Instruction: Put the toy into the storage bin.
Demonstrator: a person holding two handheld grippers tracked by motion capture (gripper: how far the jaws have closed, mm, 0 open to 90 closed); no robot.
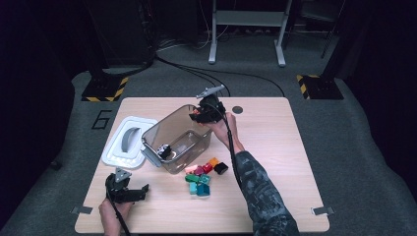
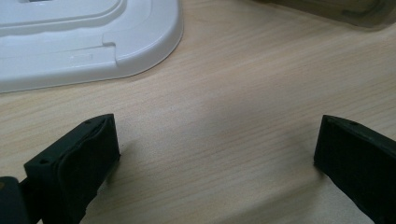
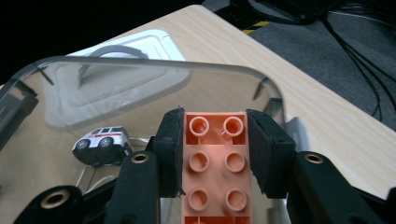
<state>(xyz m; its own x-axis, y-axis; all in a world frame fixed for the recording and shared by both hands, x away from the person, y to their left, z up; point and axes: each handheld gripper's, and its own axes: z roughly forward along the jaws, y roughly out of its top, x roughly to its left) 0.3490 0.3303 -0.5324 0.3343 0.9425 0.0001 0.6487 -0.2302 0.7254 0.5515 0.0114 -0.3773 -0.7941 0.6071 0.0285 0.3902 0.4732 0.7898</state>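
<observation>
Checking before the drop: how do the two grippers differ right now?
The right gripper is shut on an orange brick; the left gripper stands open with nothing between its jaws. The right gripper hangs over the clear bin, while the left gripper sits low over the table near the white lid. Both have black jaws.

Salmon-orange brick [image 3: 216, 163], black tongs [image 3: 215, 125] — white lid [image 1: 127, 142], clear bin [image 1: 169, 129]

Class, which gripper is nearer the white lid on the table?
Left. The left gripper rests just below the white lid; the right gripper is beyond the clear box, farther away.
</observation>
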